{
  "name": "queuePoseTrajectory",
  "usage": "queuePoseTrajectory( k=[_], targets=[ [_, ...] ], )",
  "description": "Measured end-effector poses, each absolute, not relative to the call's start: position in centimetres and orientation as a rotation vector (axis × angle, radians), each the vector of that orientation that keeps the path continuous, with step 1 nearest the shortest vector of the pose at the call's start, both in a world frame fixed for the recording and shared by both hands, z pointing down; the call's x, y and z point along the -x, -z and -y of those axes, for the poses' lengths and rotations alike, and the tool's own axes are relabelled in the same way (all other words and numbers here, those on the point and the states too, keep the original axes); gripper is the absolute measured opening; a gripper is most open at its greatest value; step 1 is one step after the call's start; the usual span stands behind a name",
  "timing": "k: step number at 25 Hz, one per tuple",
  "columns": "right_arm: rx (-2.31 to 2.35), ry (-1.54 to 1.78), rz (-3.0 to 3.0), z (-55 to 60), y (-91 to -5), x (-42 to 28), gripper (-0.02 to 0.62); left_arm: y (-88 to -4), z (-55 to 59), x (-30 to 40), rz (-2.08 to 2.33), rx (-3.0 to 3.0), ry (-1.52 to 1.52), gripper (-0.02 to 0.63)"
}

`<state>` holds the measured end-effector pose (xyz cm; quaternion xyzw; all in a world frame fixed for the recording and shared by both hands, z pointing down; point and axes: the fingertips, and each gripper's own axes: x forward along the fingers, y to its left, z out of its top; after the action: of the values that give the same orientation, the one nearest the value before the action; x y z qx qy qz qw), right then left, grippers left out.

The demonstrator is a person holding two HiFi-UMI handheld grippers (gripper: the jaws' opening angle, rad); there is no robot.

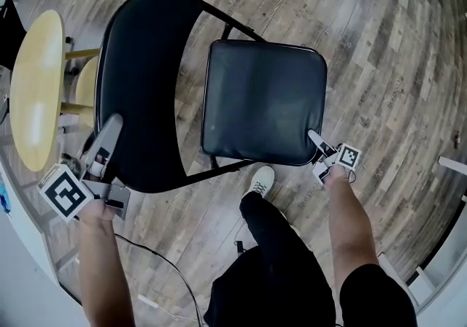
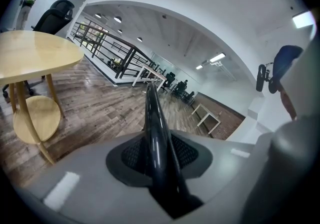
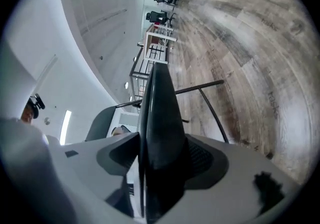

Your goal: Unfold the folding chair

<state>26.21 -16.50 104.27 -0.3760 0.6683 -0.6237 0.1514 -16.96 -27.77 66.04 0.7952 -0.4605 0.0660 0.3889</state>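
The black folding chair stands on the wood floor with its padded seat (image 1: 263, 99) lying flat and its curved backrest (image 1: 142, 85) to the left. My left gripper (image 1: 109, 132) is shut on the backrest's lower edge; in the left gripper view that glossy black edge (image 2: 156, 138) runs straight out from between the pads. My right gripper (image 1: 315, 139) is at the seat's near right corner. The right gripper view has the seat's edge (image 3: 157, 128) standing between the jaws, which are spread wide and look slightly off it.
A round pale wooden table (image 1: 36, 92) with a lower shelf stands close to the left of the backrest. The person's dark trouser leg and white shoe (image 1: 261, 181) are just below the seat. A thin cable (image 1: 160, 260) trails on the floor near the left arm.
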Motion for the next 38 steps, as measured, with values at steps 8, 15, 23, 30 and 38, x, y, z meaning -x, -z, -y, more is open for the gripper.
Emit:
queuePoseTrajectory(
  k=[8, 15, 23, 30, 38],
  targets=[
    [1.525, 1.754, -1.698, 12.9, -102.1, -34.3, 0.29, -66.5, 27.7, 17.4, 1.2, -2.01, -0.194, 0.107],
    [1.616, 1.893, -1.579, 9.4, -97.8, -34.1, 0.29, -66.9, 27.7, 17.1, 1.239, -2.012, -0.206, 0.121],
    [1.341, 1.827, -1.599, 12.6, -87.3, -23.1, 0.288, -66.1, 27.0, 18.8, 1.312, -1.985, -0.189, 0.156],
    [1.211, 1.673, -1.839, 14.2, -74.8, -18.6, 0.288, -59.7, 26.8, 19.9, 1.35, -2.009, -0.072, 0.159],
    [1.226, 1.375, -2.317, 11.2, -60.1, -12.1, 0.079, -53.6, 21.0, 17.7, 1.258, -2.14, -0.14, 0.012]
  ],
)
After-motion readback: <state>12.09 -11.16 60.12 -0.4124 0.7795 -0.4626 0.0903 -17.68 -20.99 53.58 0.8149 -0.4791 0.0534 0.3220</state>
